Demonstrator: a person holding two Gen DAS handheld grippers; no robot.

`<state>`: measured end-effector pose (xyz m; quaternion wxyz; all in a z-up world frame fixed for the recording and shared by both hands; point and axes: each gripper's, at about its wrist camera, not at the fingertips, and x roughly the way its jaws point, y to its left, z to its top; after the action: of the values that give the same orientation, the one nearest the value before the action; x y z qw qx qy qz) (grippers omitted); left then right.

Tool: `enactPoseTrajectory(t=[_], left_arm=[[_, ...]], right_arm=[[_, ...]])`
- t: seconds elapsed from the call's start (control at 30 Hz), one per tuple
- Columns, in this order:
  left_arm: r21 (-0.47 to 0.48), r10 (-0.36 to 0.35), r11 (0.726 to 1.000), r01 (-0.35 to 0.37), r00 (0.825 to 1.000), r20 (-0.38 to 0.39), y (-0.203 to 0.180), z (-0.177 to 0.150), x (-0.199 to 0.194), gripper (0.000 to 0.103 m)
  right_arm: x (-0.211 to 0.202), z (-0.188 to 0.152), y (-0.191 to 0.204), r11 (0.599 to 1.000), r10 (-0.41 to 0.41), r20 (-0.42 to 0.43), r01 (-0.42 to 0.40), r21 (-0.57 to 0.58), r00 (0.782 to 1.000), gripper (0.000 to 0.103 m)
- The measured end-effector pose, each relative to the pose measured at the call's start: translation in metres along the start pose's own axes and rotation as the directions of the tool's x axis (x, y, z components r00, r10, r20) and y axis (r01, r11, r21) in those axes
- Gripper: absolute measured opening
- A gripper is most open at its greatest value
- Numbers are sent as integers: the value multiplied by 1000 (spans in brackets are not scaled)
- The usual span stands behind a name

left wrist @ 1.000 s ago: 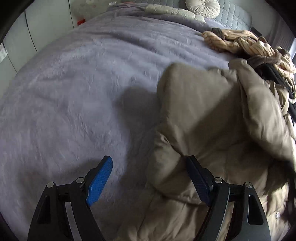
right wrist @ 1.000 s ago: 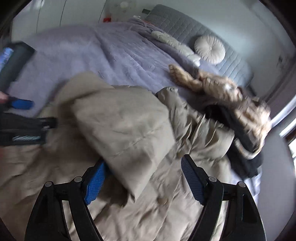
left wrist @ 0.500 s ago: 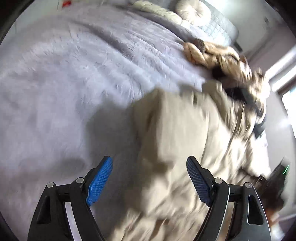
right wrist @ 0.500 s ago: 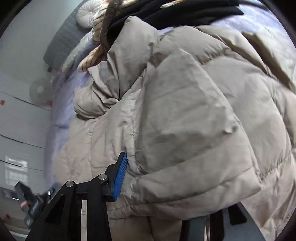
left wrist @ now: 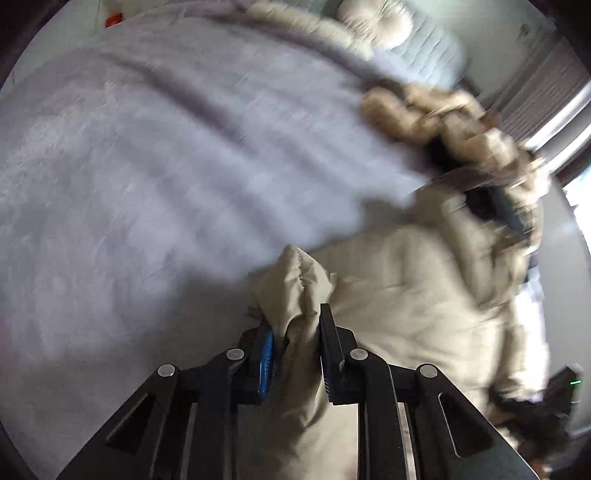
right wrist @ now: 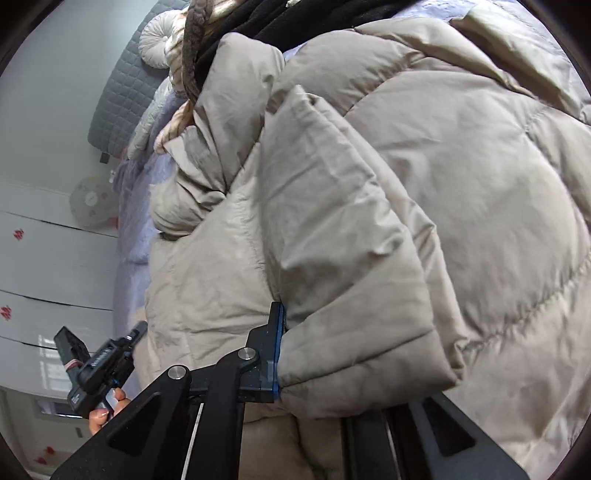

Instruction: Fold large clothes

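A large beige puffer jacket [left wrist: 406, 295] lies crumpled on the bed and fills the right wrist view [right wrist: 424, 184]. My left gripper [left wrist: 295, 321] is at its near left edge; its jaws are closing, and the pads pinch a bunched ridge of jacket fabric. My right gripper [right wrist: 317, 332] is closing on a thick folded flap of the same jacket. Its blue-padded finger [right wrist: 275, 332] presses the flap's side, and the other finger is hidden under the fabric. In the right wrist view the left gripper [right wrist: 99, 365] shows at the lower left, with a person's fingers on its handle.
A lilac-grey bedspread [left wrist: 147, 166] covers the bed left of the jacket. A heap of striped beige and black clothes [left wrist: 443, 118] lies beyond it. A round cushion [left wrist: 373, 18] rests by the grey quilted headboard [right wrist: 122, 92]. White cupboard fronts [right wrist: 44, 258] stand past the bed.
Both grippers went from wide open to closed on the jacket. The left one swung over from the bedspread onto the jacket's edge. The right one rolled sideways and closed on a folded flap.
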<state>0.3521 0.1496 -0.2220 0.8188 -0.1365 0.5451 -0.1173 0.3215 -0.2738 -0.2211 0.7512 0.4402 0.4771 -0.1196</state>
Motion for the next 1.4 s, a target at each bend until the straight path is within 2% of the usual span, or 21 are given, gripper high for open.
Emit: enactPoseTrajectory(t=[0.13,0.17,0.2,0.27,0.3,0.37,0.4,0.43,0.5,0.63,0.73,0.83,0.97,1.0,1.03,1.07,1.1,1.17,1.27,1.33,1.4], left_arm=[[-50,82,996,-80,996,36,4,2,-6,24],[-61,98,994,-95,994,52,2,4,-13,24],[-58,116,992,-111,991,74,-1,4,-21,24],[-18,154,988,-153,980,128,-11,6,-40,24],[4,164,986,-166,975,150,-16,5,-49,24],[48,152,985,-163,972,180,-23,-5,-68,24],[73,136,986,-151,974,179,-29,-10,-72,24],[98,121,986,-138,979,165,-29,-25,-78,24],[160,123,977,-141,986,115,-40,-44,-68,24],[233,240,941,-245,969,51,-49,-75,-24,24],[247,287,923,-294,956,64,-47,-81,-10,24],[237,311,920,-313,949,43,-48,-73,-15,24],[276,326,903,-329,944,55,-70,-77,-38,24],[286,321,903,-321,946,50,-78,-83,-43,26],[288,312,906,-310,949,39,-85,-88,-47,35],[283,301,912,-296,953,26,-92,-92,-49,72],[272,286,920,-281,958,22,-99,-99,-55,95],[253,220,943,-215,975,6,-117,-111,-61,96],[255,183,954,-159,980,-73,-145,-128,-55,96],[286,174,948,-142,981,-89,-169,-143,-53,97],[333,180,932,-140,979,-93,-192,-155,-50,99]], right_arm=[[8,6,19,999,-12,-6,11,-45,1000,12],[2,-1,24,999,-12,-15,11,-51,1000,18],[5,8,32,998,-26,-22,25,-64,999,22],[-15,5,37,993,-50,-2,49,-105,999,43],[-20,9,44,990,-66,20,68,-126,998,46],[-27,16,54,982,-98,60,106,-156,993,45],[-24,25,57,976,-134,74,144,-165,988,39],[-24,24,56,971,-161,79,172,-167,984,19],[-20,26,47,967,-193,66,201,-158,979,17],[-3,34,55,956,-219,83,231,-183,972,16],[-17,31,50,951,-243,115,260,-167,963,32],[-33,33,38,969,-215,115,227,-102,970,42],[-56,24,26,984,-161,106,167,-58,981,67],[-60,23,25,985,-156,102,162,-54,982,70],[-65,17,22,986,-153,99,159,-51,983,75],[-76,9,10,987,-148,94,153,-45,985,78],[-78,7,7,989,-140,86,144,-35,986,78],[-93,-4,-14,992,-124,71,126,-16,990,78],[-131,-24,-55,993,-115,61,114,9,992,82],[-177,-52,-101,994,-106,57,105,30,993,82],[-221,-80,-146,995,-88,59,85,53,994,87]])
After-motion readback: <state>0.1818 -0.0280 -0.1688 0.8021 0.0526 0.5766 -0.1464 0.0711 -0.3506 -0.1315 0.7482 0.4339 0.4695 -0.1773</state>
